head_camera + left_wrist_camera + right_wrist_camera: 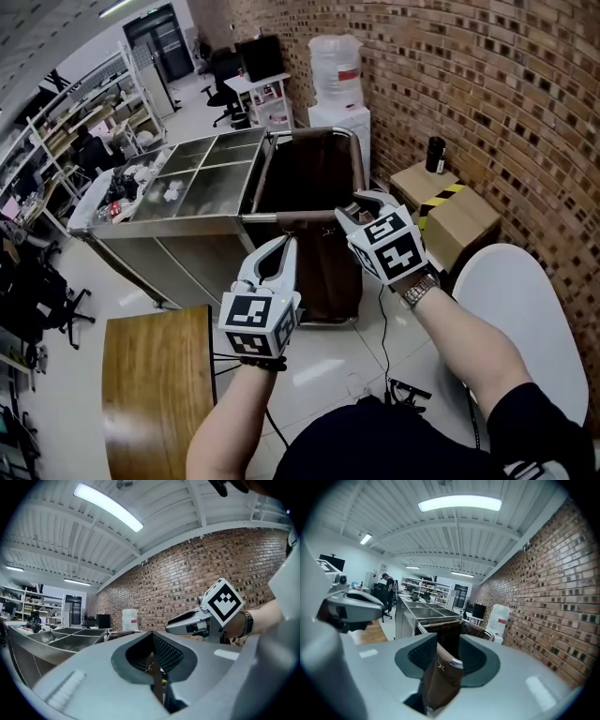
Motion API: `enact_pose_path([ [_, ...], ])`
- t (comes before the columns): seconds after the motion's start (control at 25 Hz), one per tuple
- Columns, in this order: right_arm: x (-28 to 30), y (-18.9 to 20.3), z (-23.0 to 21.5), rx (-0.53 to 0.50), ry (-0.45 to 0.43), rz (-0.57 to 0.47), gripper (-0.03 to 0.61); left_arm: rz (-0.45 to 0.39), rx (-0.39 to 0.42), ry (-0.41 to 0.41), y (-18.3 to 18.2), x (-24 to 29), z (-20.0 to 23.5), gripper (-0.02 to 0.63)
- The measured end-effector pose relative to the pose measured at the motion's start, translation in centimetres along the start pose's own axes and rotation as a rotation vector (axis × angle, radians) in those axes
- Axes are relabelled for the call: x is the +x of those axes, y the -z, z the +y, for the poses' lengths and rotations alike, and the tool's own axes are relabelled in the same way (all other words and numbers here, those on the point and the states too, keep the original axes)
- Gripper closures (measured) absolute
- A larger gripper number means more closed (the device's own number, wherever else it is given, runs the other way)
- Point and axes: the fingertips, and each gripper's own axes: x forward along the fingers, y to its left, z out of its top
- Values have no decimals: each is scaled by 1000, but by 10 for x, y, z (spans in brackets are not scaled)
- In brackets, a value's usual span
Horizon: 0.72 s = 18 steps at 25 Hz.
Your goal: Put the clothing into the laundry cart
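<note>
Now hovering at the near rim of the laundry cart [295, 217].
I'm holding my right claw [364, 202] narrowly apart, empty, and my left claw [284, 244] pinched together on nothing; no clothing is showing, perhaps hidden inside; being soft and light, it's likely needing a bunched-fold pinch.

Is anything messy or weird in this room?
Two things stand out. The far-left end of the steel trolley is heaped with jumbled bits, while its other compartments look mostly bare. Loose cables also lie tangled on the floor near the person's feet, where someone might trip on them.
</note>
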Motion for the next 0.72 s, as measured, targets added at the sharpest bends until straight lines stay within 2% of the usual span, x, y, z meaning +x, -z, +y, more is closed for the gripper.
enact_pose_path([
  [0.4,-30,-13,26,-23,-12,-75,464,-5,-19,9,-8,1,-12,611],
  [0.72,-22,-17,20,-19,-17,-131,465,-11,-23,9,-2,19,-4,611],
])
